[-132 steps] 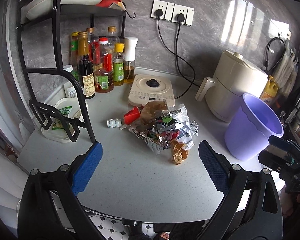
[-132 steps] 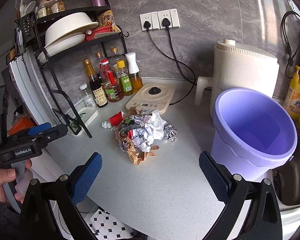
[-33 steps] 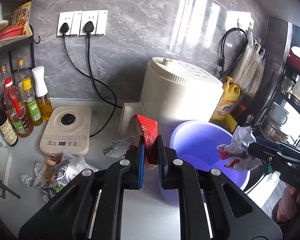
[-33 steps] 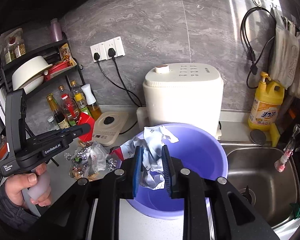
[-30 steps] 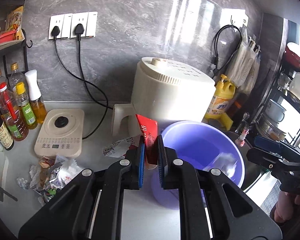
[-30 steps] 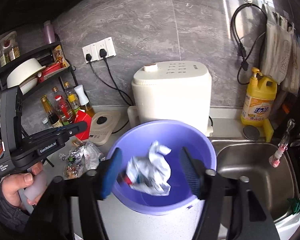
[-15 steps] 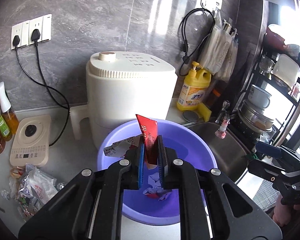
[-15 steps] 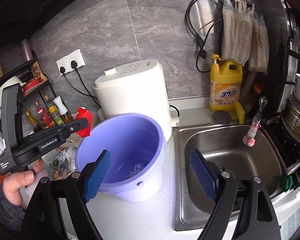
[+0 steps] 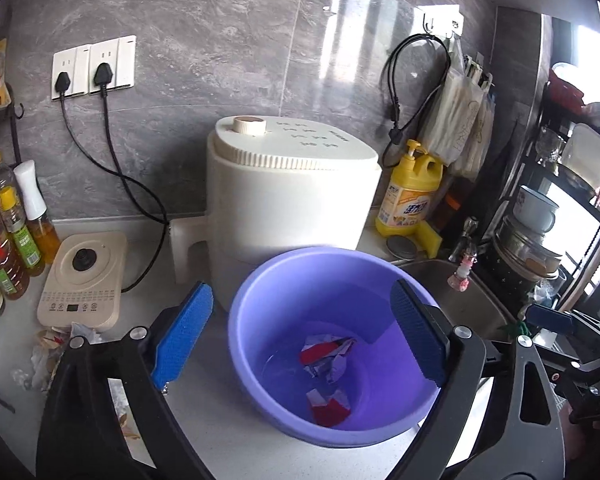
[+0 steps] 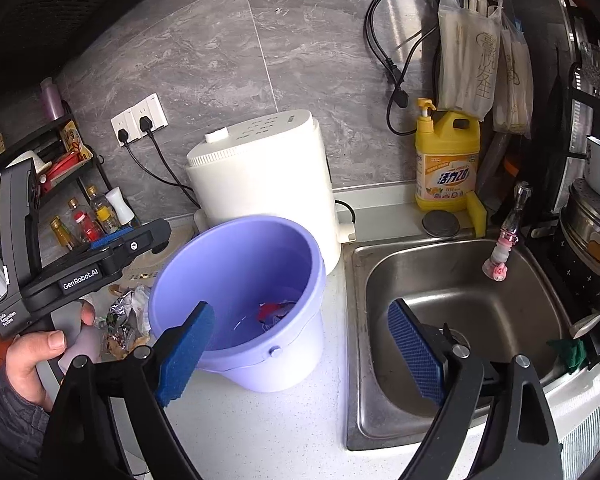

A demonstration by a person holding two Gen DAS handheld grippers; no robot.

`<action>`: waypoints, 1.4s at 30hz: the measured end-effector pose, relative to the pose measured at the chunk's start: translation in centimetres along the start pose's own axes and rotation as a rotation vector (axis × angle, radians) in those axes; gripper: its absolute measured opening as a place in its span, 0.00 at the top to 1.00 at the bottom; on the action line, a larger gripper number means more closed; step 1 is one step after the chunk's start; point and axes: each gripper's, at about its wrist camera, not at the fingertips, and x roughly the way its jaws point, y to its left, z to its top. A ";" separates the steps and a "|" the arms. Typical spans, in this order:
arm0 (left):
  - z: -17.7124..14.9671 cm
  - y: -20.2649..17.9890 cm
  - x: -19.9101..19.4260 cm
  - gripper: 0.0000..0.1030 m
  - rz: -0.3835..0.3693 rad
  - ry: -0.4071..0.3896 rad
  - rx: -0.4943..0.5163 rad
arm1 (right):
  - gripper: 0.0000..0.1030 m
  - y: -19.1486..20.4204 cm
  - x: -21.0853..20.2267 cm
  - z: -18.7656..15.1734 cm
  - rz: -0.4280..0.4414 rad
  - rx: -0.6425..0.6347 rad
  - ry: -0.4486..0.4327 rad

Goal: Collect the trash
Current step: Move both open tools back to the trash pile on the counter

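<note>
On the grey countertop (image 9: 236, 412), a lilac plastic bucket (image 9: 284, 280) stands directly in front of a cream countertop appliance (image 9: 288, 192) and just left of the steel sink (image 10: 452, 276). At the bottom of the bucket lie crumpled wrappers (image 9: 327, 364), white and red, together with a folded red packet (image 9: 330, 404) nearer the front wall. The left gripper (image 9: 300, 340) hangs above the bucket mouth with its jaws spread wide and nothing between the blue pads (image 9: 182, 340); one pad sits over the bucket's left rim, the other over its right. The right gripper (image 10: 300, 356) is likewise spread wide and empty, positioned over the counter between bucket and sink, its right pad above the basin. In the right wrist view a bare hand (image 10: 32, 356) grips the left tool's handle. Remaining trash (image 10: 126, 316), foil and brown paper, lies on the counter to the left of the bucket, in front of a flat cream cooker (image 9: 80, 280). A yellow detergent bottle (image 10: 446, 160) stands behind the sink against the wall. Oil and sauce bottles (image 9: 16, 220) line the far left edge.
</note>
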 end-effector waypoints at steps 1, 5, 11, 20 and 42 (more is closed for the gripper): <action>-0.1 0.5 -0.2 0.10 0.015 0.001 -0.008 | 0.13 0.4 0.2 0.0 0.011 -0.003 0.002; -0.8 2.5 -1.2 0.07 0.077 0.008 -0.038 | 0.08 2.2 0.9 0.2 0.040 -0.024 0.010; -1.7 6.1 -3.0 0.06 0.157 0.012 -0.075 | 0.08 5.4 2.3 0.4 0.078 -0.041 0.027; -3.2 12.1 -5.7 0.06 0.243 0.014 -0.142 | 0.08 11.8 4.4 0.4 0.186 -0.134 0.065; -6.6 24.8 -6.1 0.32 0.231 0.112 -0.232 | 0.36 24.4 11.2 -1.7 0.256 -0.217 0.169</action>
